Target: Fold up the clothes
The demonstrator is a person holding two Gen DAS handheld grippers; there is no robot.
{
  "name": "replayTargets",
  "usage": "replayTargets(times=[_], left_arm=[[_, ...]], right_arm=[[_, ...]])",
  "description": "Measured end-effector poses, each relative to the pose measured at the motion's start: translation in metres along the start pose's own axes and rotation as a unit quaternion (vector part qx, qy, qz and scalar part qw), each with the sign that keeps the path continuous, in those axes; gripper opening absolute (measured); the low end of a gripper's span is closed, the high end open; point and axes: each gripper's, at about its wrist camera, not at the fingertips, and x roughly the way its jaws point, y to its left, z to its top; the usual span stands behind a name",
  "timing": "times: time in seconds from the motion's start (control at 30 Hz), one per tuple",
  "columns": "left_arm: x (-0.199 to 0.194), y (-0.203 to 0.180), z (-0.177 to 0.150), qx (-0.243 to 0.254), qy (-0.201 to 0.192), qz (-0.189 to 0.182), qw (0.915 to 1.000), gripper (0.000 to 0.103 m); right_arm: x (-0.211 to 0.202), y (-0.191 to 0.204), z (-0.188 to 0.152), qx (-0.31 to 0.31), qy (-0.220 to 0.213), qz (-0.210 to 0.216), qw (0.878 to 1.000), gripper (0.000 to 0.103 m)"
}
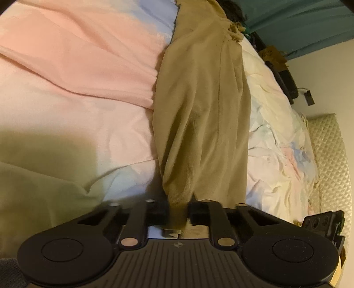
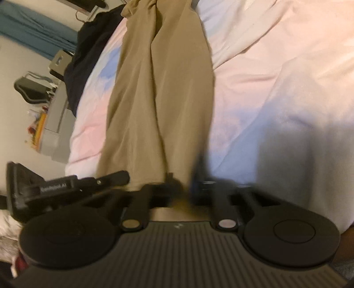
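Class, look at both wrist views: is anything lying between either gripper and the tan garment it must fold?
Nothing visible does. The left gripper is already shut on the tan garment, and the right gripper pinches the same garment. The cloth stretches from the jaws across the pastel bedsheet, uncovered.

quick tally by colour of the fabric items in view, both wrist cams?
Tan: 1, the tan garment, gripped by the left gripper and the right gripper
Pastel pink/blue: 1, the bedspread
Dark navy/black: 1, the dark cloth at the bed edge
Teal: 1, the curtain
Total: 4
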Motion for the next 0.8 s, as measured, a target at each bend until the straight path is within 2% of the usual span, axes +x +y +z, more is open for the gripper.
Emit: replayTargets(times=[0.1, 0.2, 0.4, 0.5, 0.6, 0.7, 0.8], left_arm=[[-0.012, -0.001, -0.002, 0.002, -0.024, -0.019, 0.9995, 0.010], [-0.036, -0.004, -0.004, -0.002, -0.065, -0.062, 0.9959, 0.009], [-0.102, -0.026, -0.010, -0.003, -0.145, -0.152, 0.9777, 0.008], [-0.124, -0.048, -0.026, 0.027, -0.165, -0.156, 0.9736, 0.008], [-0.134, -0.056, -0.055, 0.038, -0.167, -0.161, 0.9720, 0.008], [-0.137, -0.049, -0.097, 0.022, -0.162, -0.155, 0.9744, 0.008], [-0.139, -0.041, -0.118, -0.001, -0.164, -0.149, 0.9753, 0.008]], right_arm=[[-0.004, 0.006, -0.001, -0.018, -0.008, -0.001, 1.000, 0.008], [-0.022, 0.012, -0.003, -0.030, -0.021, 0.008, 0.999, 0.008], [-0.080, 0.022, -0.010, -0.045, -0.056, 0.041, 0.997, 0.008], [-0.109, 0.027, -0.014, -0.053, -0.074, 0.057, 0.994, 0.007], [-0.138, 0.032, -0.018, -0.060, -0.091, 0.074, 0.991, 0.007], [-0.163, 0.033, -0.028, -0.065, -0.102, 0.084, 0.989, 0.007], [-0.168, 0.023, -0.050, -0.053, -0.098, 0.075, 0.991, 0.007]])
